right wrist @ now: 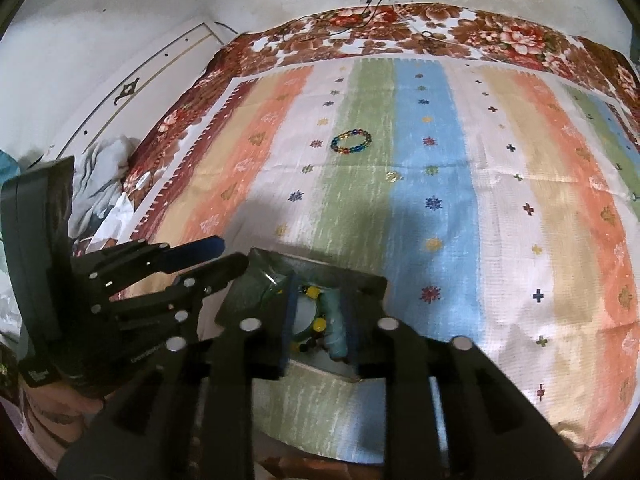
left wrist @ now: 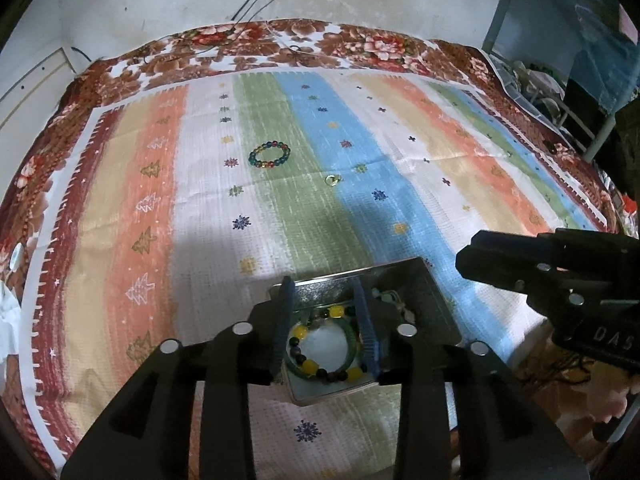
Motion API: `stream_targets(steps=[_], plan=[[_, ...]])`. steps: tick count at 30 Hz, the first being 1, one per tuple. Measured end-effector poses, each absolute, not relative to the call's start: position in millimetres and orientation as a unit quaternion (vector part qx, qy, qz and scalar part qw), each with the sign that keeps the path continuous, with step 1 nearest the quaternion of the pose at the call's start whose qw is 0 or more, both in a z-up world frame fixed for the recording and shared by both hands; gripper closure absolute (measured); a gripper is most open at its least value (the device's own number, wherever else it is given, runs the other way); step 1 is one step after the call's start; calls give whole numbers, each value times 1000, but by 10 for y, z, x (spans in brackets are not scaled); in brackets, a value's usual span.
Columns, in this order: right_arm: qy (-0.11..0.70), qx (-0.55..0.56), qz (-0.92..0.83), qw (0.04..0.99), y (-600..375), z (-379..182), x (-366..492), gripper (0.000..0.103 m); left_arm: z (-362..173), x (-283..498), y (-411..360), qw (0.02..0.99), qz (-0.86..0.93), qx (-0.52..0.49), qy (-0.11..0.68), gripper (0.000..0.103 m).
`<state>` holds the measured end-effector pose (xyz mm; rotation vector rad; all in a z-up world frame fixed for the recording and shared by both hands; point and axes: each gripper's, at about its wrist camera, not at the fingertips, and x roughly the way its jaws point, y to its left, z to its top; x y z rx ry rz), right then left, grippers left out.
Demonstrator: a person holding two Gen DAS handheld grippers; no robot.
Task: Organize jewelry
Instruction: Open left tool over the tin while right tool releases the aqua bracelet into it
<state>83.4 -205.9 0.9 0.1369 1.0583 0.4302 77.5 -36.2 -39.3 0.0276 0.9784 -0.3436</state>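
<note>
A metal tin (left wrist: 424, 300) lies on the striped cloth, holding a yellow-and-black bead bracelet (left wrist: 308, 366), a green bangle and small pieces. My left gripper (left wrist: 324, 300) is open, its blue pads straddling the bracelet over the tin. My right gripper (right wrist: 318, 312) is open over the same tin (right wrist: 360, 280), with a pale green bangle (right wrist: 336, 320) between its pads. A multicoloured bead bracelet (left wrist: 269, 154) lies farther back on the green stripe, also in the right wrist view (right wrist: 351, 141). A small gold ring (left wrist: 331, 179) lies nearer, also in the right wrist view (right wrist: 393, 177).
The striped cloth (left wrist: 160, 240) covers a floral blanket (left wrist: 280, 40) on a bed against a white wall. Cables hang at the back. A blue rack (left wrist: 560, 60) stands at the right. Crumpled clothes (right wrist: 104, 184) lie at the left edge.
</note>
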Motion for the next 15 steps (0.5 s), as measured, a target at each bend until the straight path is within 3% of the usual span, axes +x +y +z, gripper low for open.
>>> stream_targets(steps=[15], plan=[[508,30,149,848,-2104,-132,1171,59,-489,1197,-77,870,-107,5,482,63]])
